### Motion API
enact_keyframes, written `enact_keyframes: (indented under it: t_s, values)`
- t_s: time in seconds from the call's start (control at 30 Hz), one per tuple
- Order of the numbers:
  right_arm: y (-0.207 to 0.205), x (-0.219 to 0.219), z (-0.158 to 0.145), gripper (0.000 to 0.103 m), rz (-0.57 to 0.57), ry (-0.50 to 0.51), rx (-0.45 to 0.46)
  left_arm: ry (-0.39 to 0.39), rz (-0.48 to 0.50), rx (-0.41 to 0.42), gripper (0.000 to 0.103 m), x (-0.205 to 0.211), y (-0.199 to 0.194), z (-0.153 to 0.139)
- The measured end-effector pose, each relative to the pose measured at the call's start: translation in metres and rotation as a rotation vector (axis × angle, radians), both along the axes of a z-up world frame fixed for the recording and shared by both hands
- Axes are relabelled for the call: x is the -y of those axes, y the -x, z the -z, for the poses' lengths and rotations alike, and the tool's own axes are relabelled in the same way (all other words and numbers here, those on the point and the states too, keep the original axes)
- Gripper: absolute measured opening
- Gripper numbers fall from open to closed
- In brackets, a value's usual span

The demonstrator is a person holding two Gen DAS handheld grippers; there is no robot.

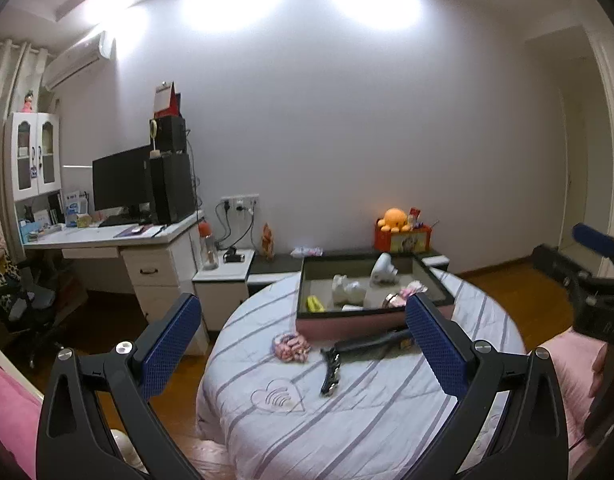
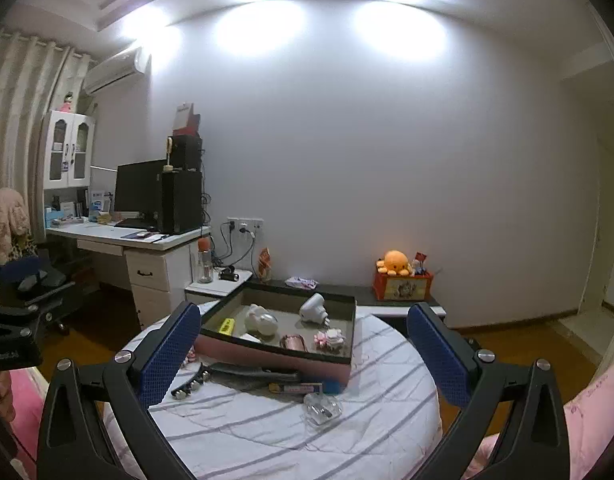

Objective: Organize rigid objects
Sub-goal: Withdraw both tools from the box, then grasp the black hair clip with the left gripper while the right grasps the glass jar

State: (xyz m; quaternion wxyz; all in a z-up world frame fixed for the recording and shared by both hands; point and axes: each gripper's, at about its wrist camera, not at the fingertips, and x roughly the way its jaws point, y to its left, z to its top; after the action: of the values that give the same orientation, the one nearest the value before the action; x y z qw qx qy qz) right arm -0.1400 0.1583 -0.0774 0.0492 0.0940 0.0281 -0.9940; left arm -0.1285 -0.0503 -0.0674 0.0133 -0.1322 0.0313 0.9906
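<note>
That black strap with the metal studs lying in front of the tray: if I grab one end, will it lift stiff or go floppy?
Probably floppy: the strap bends where it lies on the striped cloth, so a grip at one end would likely leave the rest dangling. The metal studs may weight that end down. Pinching near the middle, with the left gripper open above it, looks safer.
</note>
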Motion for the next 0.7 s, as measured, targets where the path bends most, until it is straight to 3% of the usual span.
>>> enact_keyframes:
  t_s: [0.47,0.7]
  values:
    - [0.042,-0.013,0.046,0.103,0.015,0.014,0.144,0.046,-0.003,0.148,0.103,-0.005,0.044,0.043]
    - [0.088,-0.025,0.095,0.103,-0.005,0.029,0.328,0.060,0.054,0.300,0.103,-0.017,0.093,0.086]
